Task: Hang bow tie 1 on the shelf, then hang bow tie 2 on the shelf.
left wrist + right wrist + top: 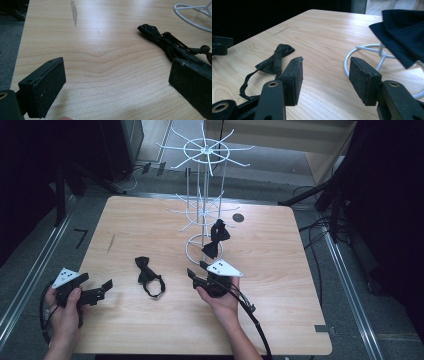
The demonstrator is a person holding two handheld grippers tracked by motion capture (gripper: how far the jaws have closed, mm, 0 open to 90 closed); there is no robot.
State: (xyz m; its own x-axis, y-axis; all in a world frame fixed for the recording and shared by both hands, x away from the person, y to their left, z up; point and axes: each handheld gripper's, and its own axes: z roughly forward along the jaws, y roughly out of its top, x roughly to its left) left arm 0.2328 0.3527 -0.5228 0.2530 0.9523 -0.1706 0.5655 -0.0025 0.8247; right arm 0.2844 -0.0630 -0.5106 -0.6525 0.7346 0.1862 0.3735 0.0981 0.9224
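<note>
Both tongs (102, 287) (196, 270) open, empty | bow tie (147, 275) between | rack (205, 195) behind, second tie (216, 237) hung

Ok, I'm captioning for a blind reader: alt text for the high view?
A black bow tie lies on a wooden table between two open hand-held grippers, left and right. Behind, a second bow tie hangs on a white wire rack.

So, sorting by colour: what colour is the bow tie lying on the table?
Black bow tie, clearest in the high view.
</note>
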